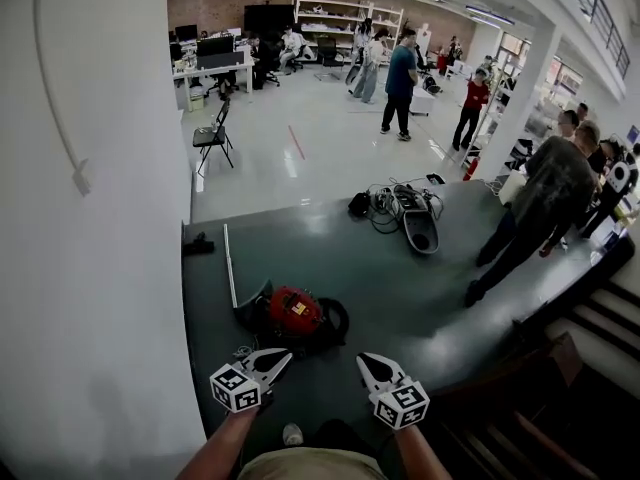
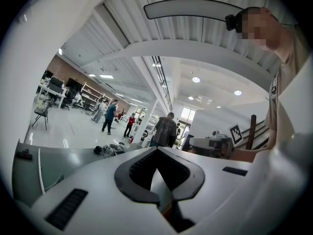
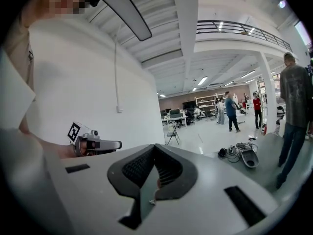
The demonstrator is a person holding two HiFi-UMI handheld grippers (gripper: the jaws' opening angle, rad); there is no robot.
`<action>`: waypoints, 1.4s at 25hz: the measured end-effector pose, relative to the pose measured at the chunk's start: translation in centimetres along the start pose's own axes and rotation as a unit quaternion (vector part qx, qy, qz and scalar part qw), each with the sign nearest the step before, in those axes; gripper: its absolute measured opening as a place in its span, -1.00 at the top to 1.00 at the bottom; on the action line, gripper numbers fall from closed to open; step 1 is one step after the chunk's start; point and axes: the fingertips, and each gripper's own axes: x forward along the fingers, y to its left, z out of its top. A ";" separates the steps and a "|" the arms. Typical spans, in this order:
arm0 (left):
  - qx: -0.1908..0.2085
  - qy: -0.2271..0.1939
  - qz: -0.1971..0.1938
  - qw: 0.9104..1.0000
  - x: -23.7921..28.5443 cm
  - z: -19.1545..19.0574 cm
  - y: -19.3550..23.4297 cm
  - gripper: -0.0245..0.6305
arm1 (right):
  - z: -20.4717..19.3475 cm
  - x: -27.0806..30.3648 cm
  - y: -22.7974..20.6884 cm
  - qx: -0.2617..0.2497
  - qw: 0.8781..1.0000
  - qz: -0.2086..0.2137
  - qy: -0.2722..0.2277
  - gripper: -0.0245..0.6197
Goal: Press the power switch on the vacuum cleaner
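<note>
The red vacuum cleaner (image 1: 295, 313) with its black hose lies on the dark green floor, just ahead of both grippers in the head view. My left gripper (image 1: 284, 357) hovers near its front left side, jaws together and empty. To its front right, my right gripper (image 1: 366, 361) is also shut with nothing in it. The left gripper view has the left gripper (image 2: 157, 150) pointing level across the hall, the vacuum hidden under it. The right gripper (image 3: 154, 146) looks past the vacuum in its own view too.
A white wand (image 1: 229, 265) lies left of the vacuum beside the white wall (image 1: 90, 218). Farther off lie a grey machine with cables (image 1: 415, 223) and a small black item (image 1: 197, 244). A person (image 1: 545, 203) stands at right near the stairs (image 1: 590, 328).
</note>
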 end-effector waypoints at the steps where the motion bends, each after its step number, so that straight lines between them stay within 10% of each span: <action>1: -0.003 0.001 -0.001 1.000 0.2 0.0 0.5 0.93 | 0.2 0.4 -0.3 0.000 1.000 -0.002 0.000 0.89; 13: 0.023 0.054 -0.004 0.998 4.1 0.3 7.0 0.93 | -1.1 9.2 -6.2 0.027 0.999 0.005 0.021 0.89; 35: -0.012 0.132 0.106 0.986 21.8 0.8 28.0 0.93 | -2.5 32.5 -24.7 0.001 0.990 0.070 0.121 0.89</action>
